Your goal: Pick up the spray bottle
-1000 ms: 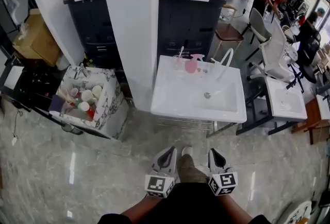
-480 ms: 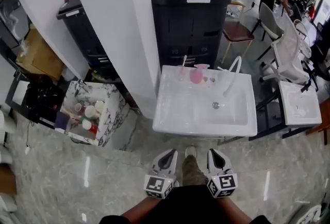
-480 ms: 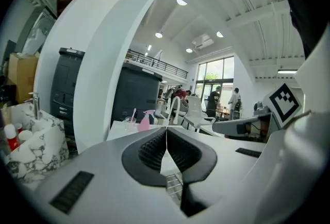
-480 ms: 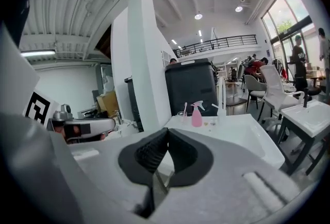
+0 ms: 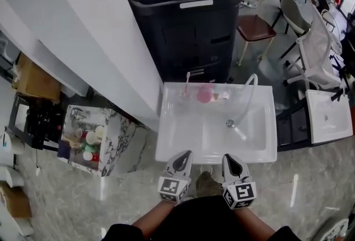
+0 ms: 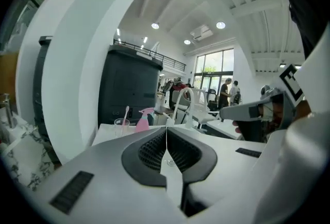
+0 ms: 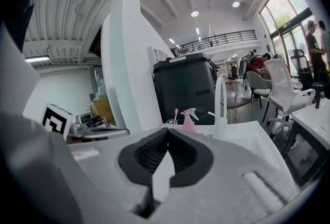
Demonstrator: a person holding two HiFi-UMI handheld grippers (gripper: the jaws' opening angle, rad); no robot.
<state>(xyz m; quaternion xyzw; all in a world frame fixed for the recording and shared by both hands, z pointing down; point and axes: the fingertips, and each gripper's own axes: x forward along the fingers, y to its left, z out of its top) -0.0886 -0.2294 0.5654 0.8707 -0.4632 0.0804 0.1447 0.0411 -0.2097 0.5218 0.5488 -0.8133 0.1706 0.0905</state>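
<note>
The pink spray bottle [image 5: 204, 93] stands upright on the back ledge of the white sink [image 5: 183, 151], beside a clear cup [image 5: 186, 92] with a toothbrush in it. Both grippers hover side by side at the sink's front edge, well short of the bottle. My left gripper [image 5: 186, 154] is shut and empty, and so is my right gripper [image 5: 228, 157]. In the left gripper view the spray bottle [image 6: 143, 120] shows left of the shut left gripper [image 6: 166, 128]. In the right gripper view the spray bottle [image 7: 189, 120] stands just right of the shut right gripper [image 7: 167, 130].
A white curved faucet [image 5: 250, 87] rises at the sink's back right. A tall black cabinet [image 5: 183, 18] stands behind the sink and a white column [image 5: 94, 40] to its left. A marbled box [image 5: 111, 148] of bottles sits on the floor at left. Chairs [image 5: 258, 26] and another sink [image 5: 327, 115] stand at right.
Both grippers and the view have moved forward across the floor to the sink. The grippers now reach its front edge. Their jaws have stayed shut.
</note>
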